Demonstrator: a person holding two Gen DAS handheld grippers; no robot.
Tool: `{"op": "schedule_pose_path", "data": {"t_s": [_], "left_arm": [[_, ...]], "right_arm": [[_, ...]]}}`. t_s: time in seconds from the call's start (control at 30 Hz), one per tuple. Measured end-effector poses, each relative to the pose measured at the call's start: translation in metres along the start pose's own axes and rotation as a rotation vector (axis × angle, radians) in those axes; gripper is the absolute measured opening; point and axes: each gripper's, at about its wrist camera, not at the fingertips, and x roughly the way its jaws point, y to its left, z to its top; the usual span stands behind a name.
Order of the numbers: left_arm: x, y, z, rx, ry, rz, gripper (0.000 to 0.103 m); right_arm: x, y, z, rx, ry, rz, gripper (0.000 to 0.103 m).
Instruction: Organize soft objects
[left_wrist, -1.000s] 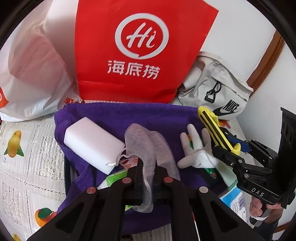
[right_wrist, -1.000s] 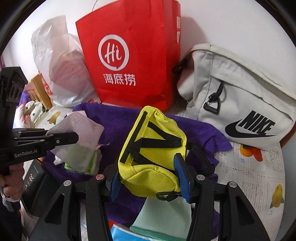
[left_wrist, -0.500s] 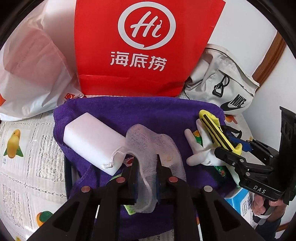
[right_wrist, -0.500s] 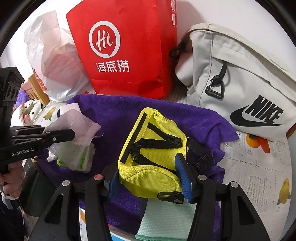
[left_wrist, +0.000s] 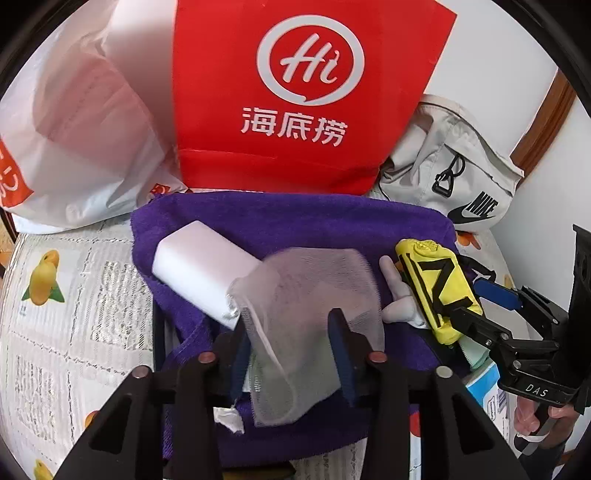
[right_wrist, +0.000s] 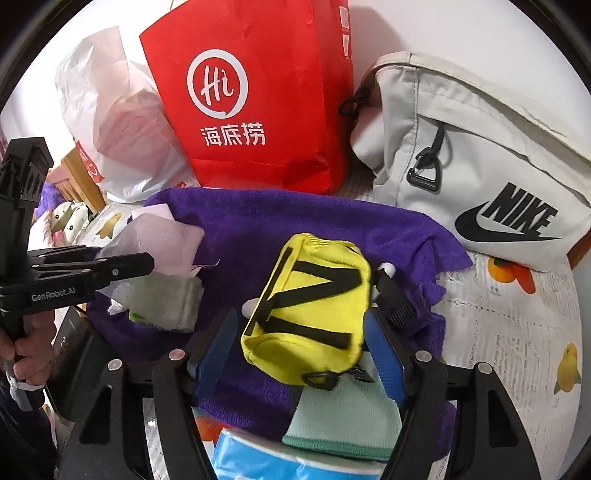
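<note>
A purple towel (left_wrist: 295, 225) (right_wrist: 295, 221) covers a box. On it lie a white sponge block (left_wrist: 199, 266), a white mesh pouch (left_wrist: 314, 295) (right_wrist: 166, 243), a white glove (left_wrist: 399, 299) and a yellow pouch with black straps (left_wrist: 436, 284) (right_wrist: 314, 306). My left gripper (left_wrist: 291, 347) is open, with the mesh pouch loose and blurred between its fingers. My right gripper (right_wrist: 303, 350) is open around the yellow pouch, which rests on the towel. A mint green cloth (right_wrist: 343, 421) lies under it.
A red paper bag (left_wrist: 306, 92) (right_wrist: 251, 99), a white plastic bag (left_wrist: 81, 140) and a grey Nike bag (right_wrist: 480, 166) (left_wrist: 450, 173) stand behind the towel. A fruit-print cloth (left_wrist: 55, 314) covers the table. A blue packet (right_wrist: 258, 458) lies near the front.
Both grippers have opened. The left let go of the mesh pouch, which spread out. The right let go of the yellow pouch, which tipped onto the towel.
</note>
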Motion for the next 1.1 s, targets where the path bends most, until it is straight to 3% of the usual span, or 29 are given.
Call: {"op": "schedule_pose_path", "data": {"t_s": [0.1,0.13,0.37,0.6,0.7,1.1], "left_arm": [[-0.006,0.002,-0.003,-0.003,0.001,0.029,0.061],[-0.008,0.002,-0.004,-0.001,0.001,0.043,0.063],[-0.033,-0.005,-0.012,0.008,-0.006,0.082,0.069],[-0.083,-0.012,-0.033,0.028,-0.045,0.098,0.076],[-0.110,-0.016,-0.047,0.022,-0.067,0.093,0.081],[-0.208,-0.046,-0.120,0.005,-0.150,0.074,0.085]], "right_arm": [[-0.009,0.002,-0.001,0.006,-0.013,-0.005,0.070],[-0.012,0.002,-0.001,0.012,-0.021,-0.002,0.071],[-0.047,0.014,-0.010,0.020,-0.076,-0.010,0.078],[-0.102,0.022,-0.027,0.047,-0.145,-0.055,0.086],[-0.128,0.027,-0.039,0.064,-0.180,-0.091,0.095],[-0.221,0.072,-0.110,0.093,-0.272,-0.103,0.101]]}}
